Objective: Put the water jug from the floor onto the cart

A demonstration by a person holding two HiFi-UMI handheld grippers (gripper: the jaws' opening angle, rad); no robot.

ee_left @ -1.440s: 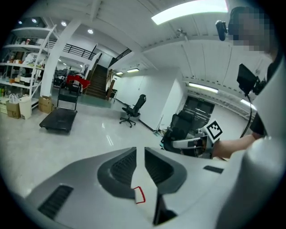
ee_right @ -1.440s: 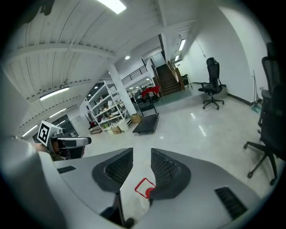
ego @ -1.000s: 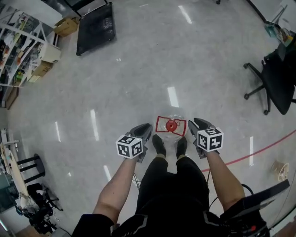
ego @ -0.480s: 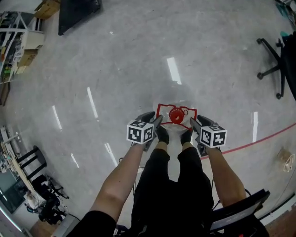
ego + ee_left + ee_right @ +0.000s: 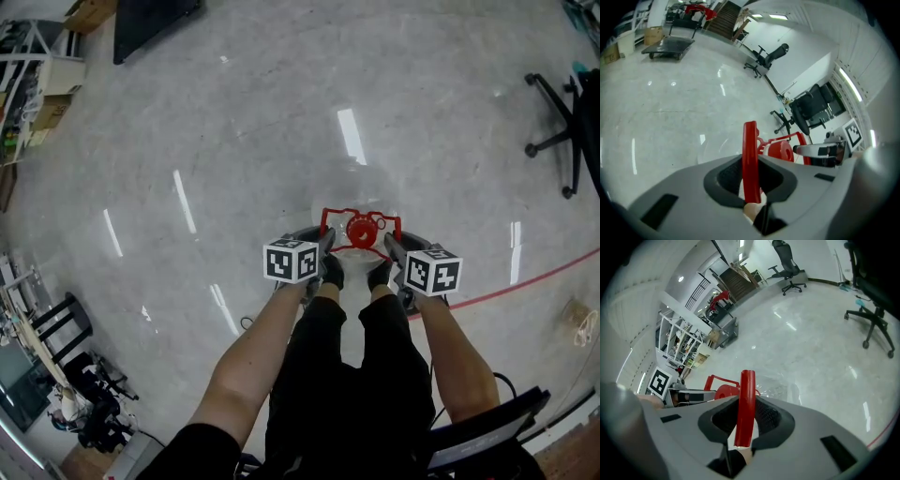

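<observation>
1. The grasp step is judged to be in hand: the water jug [image 5: 361, 190] is stood on the floor [image 5: 234, 141], just in front of the person's shoes [image 5: 330, 272], and is not yet lifted.
2. 1 side bar of its red handle frame [image 5: 750, 154] is pinched by the left gripper [image 5: 322, 246]; the opposite bar is pinched by the right gripper [image 5: 390, 249]. Both sets of jaws have just been closing and are now narrow, with a bar between the pads.
3. An even 2-handed lift is called for next, then a carry to the cart [image 5: 668, 44], which is seen well apart.
4. The clear jug body is hardly made out against the glossy floor, and its fill cannot be told. The cart is cut off at the head view's top edge.
</observation>
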